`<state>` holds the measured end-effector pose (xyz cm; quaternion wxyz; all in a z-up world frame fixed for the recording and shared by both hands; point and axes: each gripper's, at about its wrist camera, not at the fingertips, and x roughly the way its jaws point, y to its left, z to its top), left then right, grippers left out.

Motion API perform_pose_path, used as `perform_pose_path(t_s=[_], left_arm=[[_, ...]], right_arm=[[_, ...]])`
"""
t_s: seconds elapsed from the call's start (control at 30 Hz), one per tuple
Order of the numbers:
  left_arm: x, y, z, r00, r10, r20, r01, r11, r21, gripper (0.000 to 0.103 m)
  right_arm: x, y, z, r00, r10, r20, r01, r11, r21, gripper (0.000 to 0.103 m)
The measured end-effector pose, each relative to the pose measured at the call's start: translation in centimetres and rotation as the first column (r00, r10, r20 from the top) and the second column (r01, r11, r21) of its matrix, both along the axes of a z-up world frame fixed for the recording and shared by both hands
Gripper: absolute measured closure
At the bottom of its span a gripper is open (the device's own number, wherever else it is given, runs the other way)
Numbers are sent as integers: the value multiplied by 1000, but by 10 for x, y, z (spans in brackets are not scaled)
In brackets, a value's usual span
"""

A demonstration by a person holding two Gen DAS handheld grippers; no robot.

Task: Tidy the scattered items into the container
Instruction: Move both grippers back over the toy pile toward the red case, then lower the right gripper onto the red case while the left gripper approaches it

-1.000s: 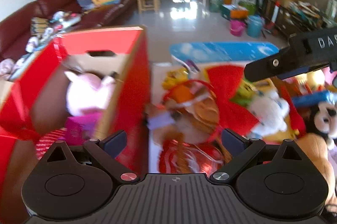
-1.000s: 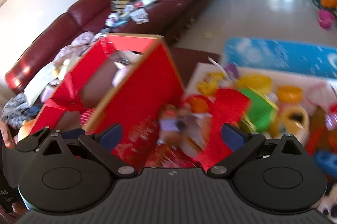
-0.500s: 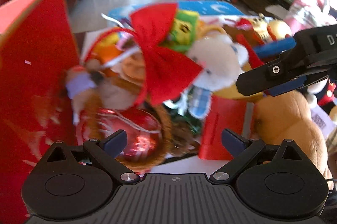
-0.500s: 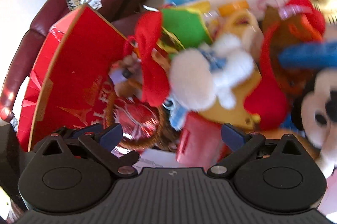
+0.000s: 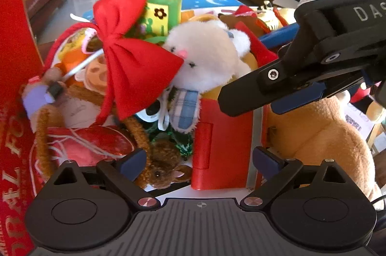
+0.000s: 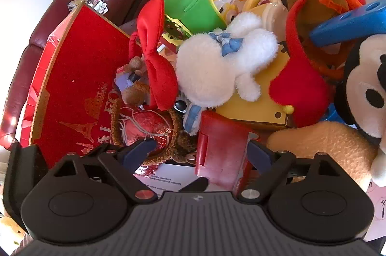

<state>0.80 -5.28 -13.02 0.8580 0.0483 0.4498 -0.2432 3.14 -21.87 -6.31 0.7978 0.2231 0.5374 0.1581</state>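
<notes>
A heap of toys lies beside a red cardboard box (image 6: 79, 77), which also shows at the left edge of the left wrist view (image 5: 14, 87). A red plastic box (image 5: 222, 140) lies at the front of the heap, under a white plush rabbit (image 5: 205, 58) and a big red bow (image 5: 130, 58). My left gripper (image 5: 200, 160) is open and empty just in front of the red plastic box. My right gripper (image 6: 200, 151) is open, its jaws on either side of the red plastic box (image 6: 222, 147). Its fingers (image 5: 253, 92) enter the left wrist view from the right.
A tan plush bear (image 5: 318, 135) lies to the right, with a Mickey plush (image 6: 364, 92) above it. A brown plush mouse (image 5: 161, 166), a red foil ball (image 6: 144, 123), a green block (image 6: 193, 7) and a blue bat (image 6: 349, 24) sit in the heap. A sofa (image 6: 36, 51) stands behind.
Both grippers have swung right from the red cardboard box to the toy heap and moved closer. The right gripper's jaws now straddle the red plastic box.
</notes>
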Motion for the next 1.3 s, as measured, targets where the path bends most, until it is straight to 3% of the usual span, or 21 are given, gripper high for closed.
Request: perform_pose_path(t_s=[0.17,0.23,0.33,0.4,0.67,0.9,1.0,1.13,1.3], left_arm=[[5,-5,-14,1000,-8,-29,9,1000,16,5],[7,-6,-18,999,-10,-41,11,1000,17,6],[8,-9,-22,999,-15,-41,17,999,27,7],[9,-11,-23,999,-20,-38,22,999,36,7],[12,-19,-29,999,-45,-29,46,998,49,7],[13,-30,-33,997,-71,-21,72,996,50,7],[11,-33,-31,995,-97,-15,98,994,46,16],[9,-35,-32,988,-138,-63,140,990,23,61],[9,-36,-33,988,-143,-61,146,989,37,52]], right_arm=[[-3,-2,-3,1000,-11,-29,12,1000,29,29],[-4,-3,-5,999,-9,-45,12,998,65,30],[-4,1,-10,999,4,-42,-3,1000,16,30],[-3,-1,-15,998,-11,-56,10,1000,-15,35],[-2,2,-21,999,-4,-41,3,999,-39,35],[1,-9,-21,998,-44,-45,45,999,23,35],[0,-14,-21,997,-56,-45,58,998,35,35],[-2,-13,-21,997,-60,-41,62,997,45,35],[-2,-12,-22,997,-64,-36,66,996,56,35]])
